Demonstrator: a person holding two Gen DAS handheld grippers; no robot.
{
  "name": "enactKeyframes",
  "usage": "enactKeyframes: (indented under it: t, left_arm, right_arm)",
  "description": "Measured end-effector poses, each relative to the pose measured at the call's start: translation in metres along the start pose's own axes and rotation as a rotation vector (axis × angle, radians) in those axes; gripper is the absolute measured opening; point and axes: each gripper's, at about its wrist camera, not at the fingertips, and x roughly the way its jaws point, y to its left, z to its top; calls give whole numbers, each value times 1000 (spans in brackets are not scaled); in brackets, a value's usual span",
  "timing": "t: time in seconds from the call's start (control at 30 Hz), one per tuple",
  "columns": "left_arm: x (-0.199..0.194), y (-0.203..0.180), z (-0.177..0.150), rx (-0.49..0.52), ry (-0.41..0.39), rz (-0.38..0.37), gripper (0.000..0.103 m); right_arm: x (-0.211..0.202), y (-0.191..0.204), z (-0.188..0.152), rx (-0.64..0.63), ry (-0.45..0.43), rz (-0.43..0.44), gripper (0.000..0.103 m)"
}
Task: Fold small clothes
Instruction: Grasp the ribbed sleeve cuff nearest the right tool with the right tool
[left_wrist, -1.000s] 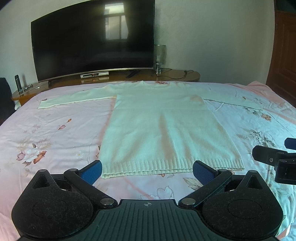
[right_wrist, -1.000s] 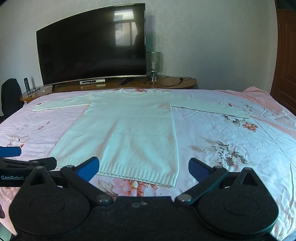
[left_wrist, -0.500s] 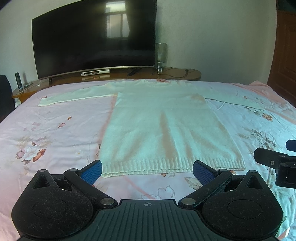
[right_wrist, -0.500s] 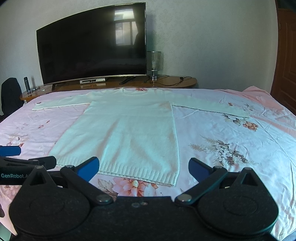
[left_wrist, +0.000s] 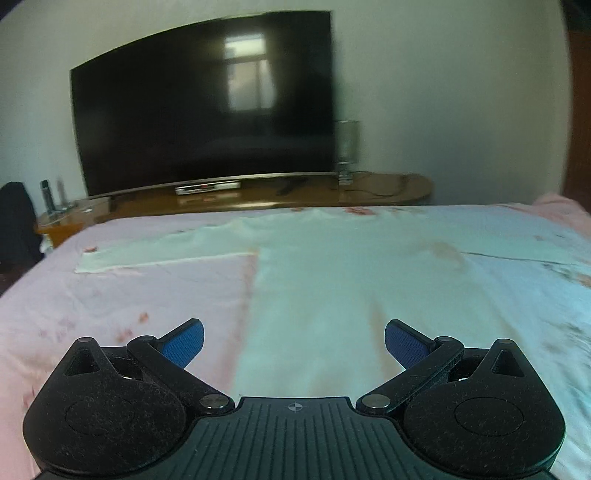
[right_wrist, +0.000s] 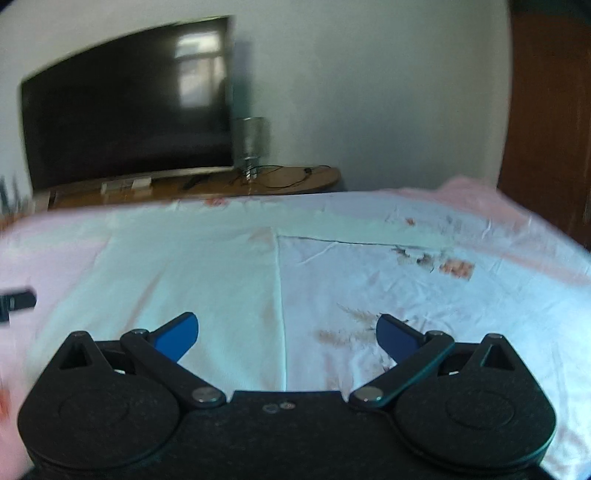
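Both grippers have swept forward over the sweater (left_wrist: 332, 295), which lies flat on the bed (left_wrist: 110, 302) before the TV (left_wrist: 207, 110). The left gripper (left_wrist: 294, 341) and right gripper (right_wrist: 287, 334) gape empty, straddling its side edges; folding likely starts now.

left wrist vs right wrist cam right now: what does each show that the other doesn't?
Left wrist only: the sweater's left sleeve stretched out flat across the pink sheet, plus a handset in its dock at the left end of the TV stand.

Right wrist only: the brown door at right, the flower print on the sheet beside the sweater's right edge, and the tip of the left gripper at the left border.

Both: the white sweater laid flat on the bed, the dark TV, the wooden stand, and each camera's own open blue-padded fingers. Both frames are motion-blurred.
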Motion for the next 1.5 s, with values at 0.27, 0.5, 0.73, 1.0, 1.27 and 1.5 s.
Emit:
enactKeyframes:
  t: [0.27,0.5,0.73,1.0,1.27,1.5]
  left_arm:
    - [138,52,37,-95,55,39,103]
    - [222,99,30,-99,123,243,103]
    - [254,141,7,-178,156,304,103]
    - [267,146,5,-194,170,278,103]
    - [255,145,4,-203,174,240,103]
    - [241,126,-4,-160,162,224,103]
  right_arm:
    - [135,-103,57,229,22,-27,94]
    - [242,-205,60,580,53,-82,48]
    - [304,-270,41,853,9,-51,32]
    - [323,-281,40,939,-14,-20,11]
    - [323,-255,72,758,4,-129,7]
    - [322,-157,114,492,-21,-34,6]
